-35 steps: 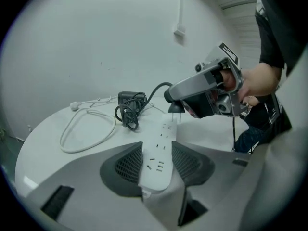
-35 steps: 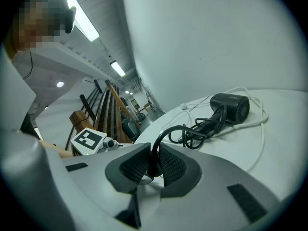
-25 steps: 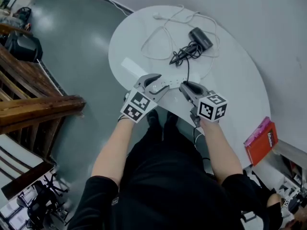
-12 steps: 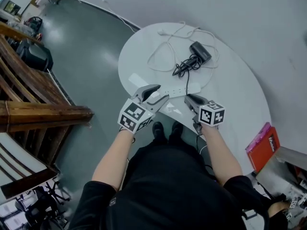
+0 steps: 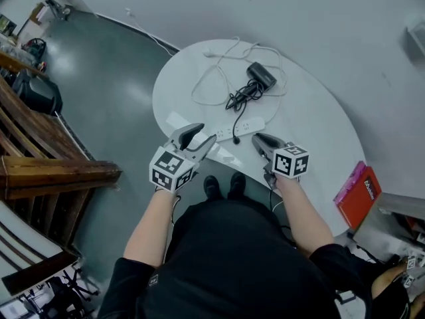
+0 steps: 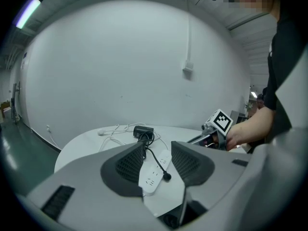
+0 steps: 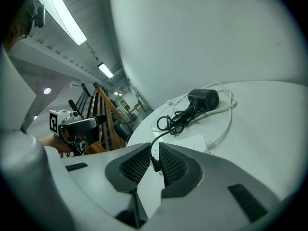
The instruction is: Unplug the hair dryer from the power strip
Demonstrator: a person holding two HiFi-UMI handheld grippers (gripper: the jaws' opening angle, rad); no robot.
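Head view, layout: the hair dryer (image 5: pixel 261 76) lies at the far side of the round table (image 5: pixel 319 131). The power strip (image 5: pixel 242 126) sits nearer the person.
Head view, stance: the left gripper (image 5: pixel 206 133) and right gripper (image 5: pixel 256 138) flank the strip's near edge, probably 1 to steady it and 1 to pull.
Left gripper view, jaws: spread wide, nothing touching the pads, the strip framed in the gap.
Left gripper view, plug: the black plug (image 6: pixel 167 176) rests at the strip's edge, seemingly out of its socket. Its cord (image 6: pixel 153 158) runs to the dryer.
Right gripper view, jaws: a narrow gap aimed at the plug, which lies just beyond the tips, unpinched.
Right gripper view, dryer: black, compact, on its side, cord bunched beside it, white cable (image 7: pixel 226 124) looping past.
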